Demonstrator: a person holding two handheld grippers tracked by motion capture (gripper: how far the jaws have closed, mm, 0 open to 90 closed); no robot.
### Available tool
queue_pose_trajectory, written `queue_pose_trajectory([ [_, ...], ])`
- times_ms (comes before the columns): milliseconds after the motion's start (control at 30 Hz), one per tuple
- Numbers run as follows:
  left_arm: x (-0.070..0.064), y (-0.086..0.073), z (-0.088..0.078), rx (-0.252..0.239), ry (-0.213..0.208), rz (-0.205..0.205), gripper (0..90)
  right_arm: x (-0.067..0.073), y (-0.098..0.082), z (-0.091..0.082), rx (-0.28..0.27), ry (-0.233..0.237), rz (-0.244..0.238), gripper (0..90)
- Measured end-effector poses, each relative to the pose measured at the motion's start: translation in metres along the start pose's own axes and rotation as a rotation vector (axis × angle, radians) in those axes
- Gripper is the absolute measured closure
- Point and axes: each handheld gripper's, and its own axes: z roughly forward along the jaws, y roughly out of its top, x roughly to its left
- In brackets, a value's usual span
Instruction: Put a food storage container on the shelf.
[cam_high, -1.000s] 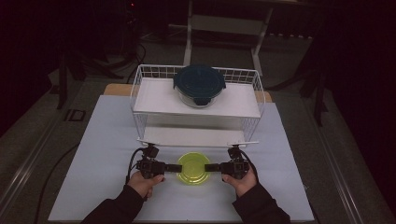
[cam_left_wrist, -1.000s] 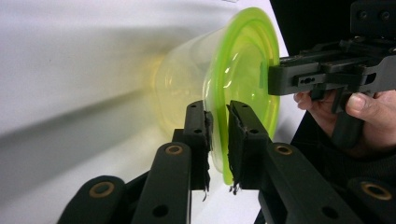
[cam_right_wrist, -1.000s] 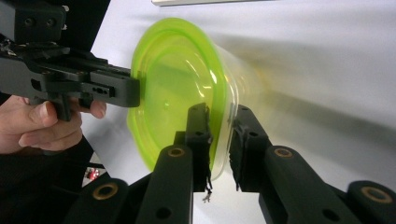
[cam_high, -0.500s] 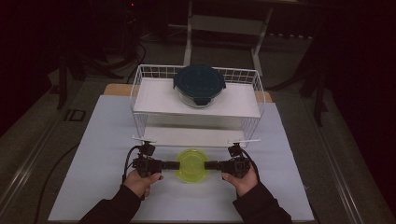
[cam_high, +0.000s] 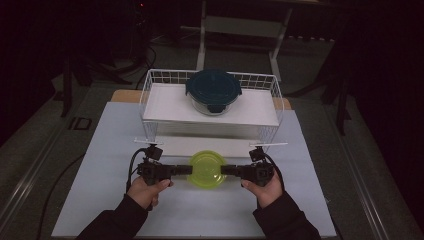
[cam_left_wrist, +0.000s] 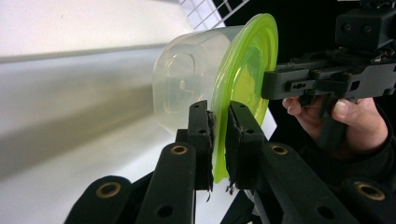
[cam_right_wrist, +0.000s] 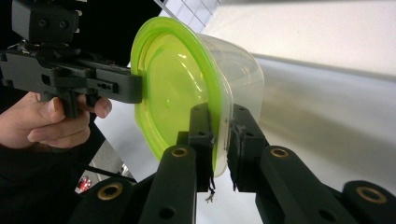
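A clear round container with a yellow-green lid (cam_high: 206, 169) hangs a little above the white table sheet (cam_high: 100, 165), in front of the wire rack. My left gripper (cam_high: 188, 170) is shut on the lid's left rim and my right gripper (cam_high: 224, 171) on its right rim. In the left gripper view the jaws pinch the green rim (cam_left_wrist: 219, 144), with the clear tub (cam_left_wrist: 187, 84) to the left and the other gripper (cam_left_wrist: 317, 77) at the far edge. From the right gripper view, the lid (cam_right_wrist: 173, 84) faces me with the jaws closed over its rim (cam_right_wrist: 220, 140).
A white wire rack (cam_high: 150, 82) stands at the back of the table. On its upper shelf sits a glass container with a dark blue lid (cam_high: 213, 90). The rack's lower level opens just behind the held container. Dark floor and stands surround the table.
Both hands have lifted the green-lidded container off the sheet; it sits higher in the high view and closer to the rack's front. Both grips stay shut on the rim.
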Motion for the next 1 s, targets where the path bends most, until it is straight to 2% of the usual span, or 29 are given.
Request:
queue_pose_trajectory([
  [333, -0.017, 0.014, -0.013, -0.019, -0.011, 0.033, 80.6, 0.014, 0.011, -0.014, -0.035, 0.004, -0.029, 81.0],
  [500, -0.030, 0.024, -0.021, -0.033, -0.013, 0.067, 80.7, 0.023, 0.020, -0.025, -0.064, 0.014, -0.042, 81.0],
  [600, -0.032, 0.026, -0.022, -0.037, -0.015, 0.069, 80.8, 0.024, 0.022, -0.026, -0.066, 0.016, -0.042, 81.0],
  [800, -0.046, 0.040, -0.033, -0.061, -0.013, 0.094, 80.7, 0.033, 0.032, -0.035, -0.096, 0.022, -0.058, 81.0],
  [833, -0.050, 0.045, -0.037, -0.071, -0.014, 0.103, 80.7, 0.038, 0.039, -0.039, -0.111, 0.029, -0.069, 81.0],
  [1000, -0.058, 0.055, -0.045, -0.086, -0.015, 0.118, 80.9, 0.047, 0.053, -0.046, -0.135, 0.033, -0.091, 81.0],
])
